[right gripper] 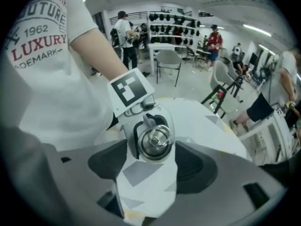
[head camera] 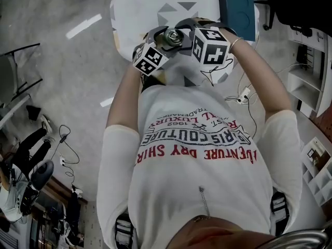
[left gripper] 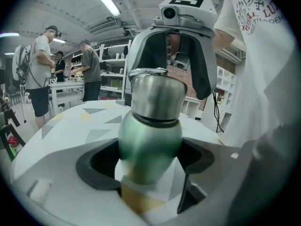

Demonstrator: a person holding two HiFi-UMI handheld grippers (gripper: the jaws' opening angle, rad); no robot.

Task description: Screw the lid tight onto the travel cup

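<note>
The travel cup has a green metal body and a steel screw lid on top. My left gripper is shut on the cup's green body, with a dark pad pressed against each side. In the right gripper view I look straight down on the lid and its ring handle. My right gripper is open, with its pads standing off either side of the lid without touching it. In the head view both grippers meet around the cup over the table, close to the person's chest.
The white table has a grey triangle pattern. A teal box lies at its far right corner. Cables and a socket strip lie on the floor to the right. People, shelves and chairs stand further off.
</note>
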